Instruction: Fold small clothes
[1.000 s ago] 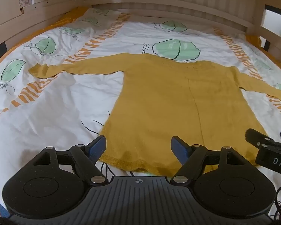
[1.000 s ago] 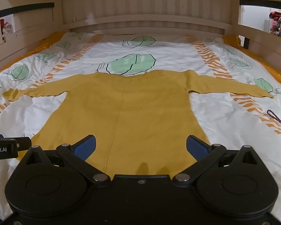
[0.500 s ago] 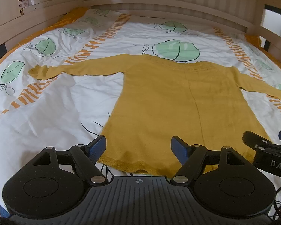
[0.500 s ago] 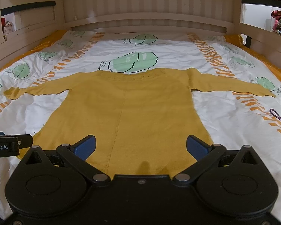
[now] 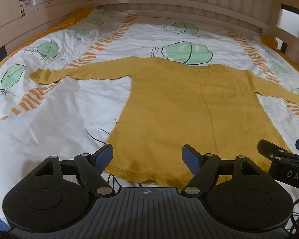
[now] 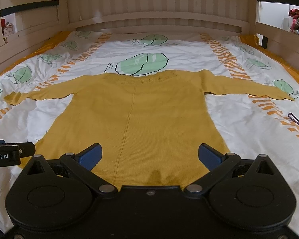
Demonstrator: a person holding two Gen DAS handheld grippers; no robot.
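Note:
A mustard-yellow knit sweater (image 5: 179, 107) lies flat on the bed, sleeves spread to both sides, hem nearest me; it also shows in the right wrist view (image 6: 141, 115). My left gripper (image 5: 147, 156) is open and empty, hovering over the hem's left part. My right gripper (image 6: 149, 155) is open and empty over the hem's right part. The right gripper's tip shows at the edge of the left wrist view (image 5: 277, 155), and the left gripper's tip shows in the right wrist view (image 6: 12, 151).
The bed's white duvet (image 5: 49, 119) has green leaves and orange stripes. A wooden headboard (image 6: 159, 22) and side rails (image 5: 29, 23) surround it. A purple cord (image 6: 298, 122) lies at the bed's right edge.
Both views have tilted or pulled back slightly, so the sweater sits a little lower in frame. Both grippers stay open and the sweater has not moved.

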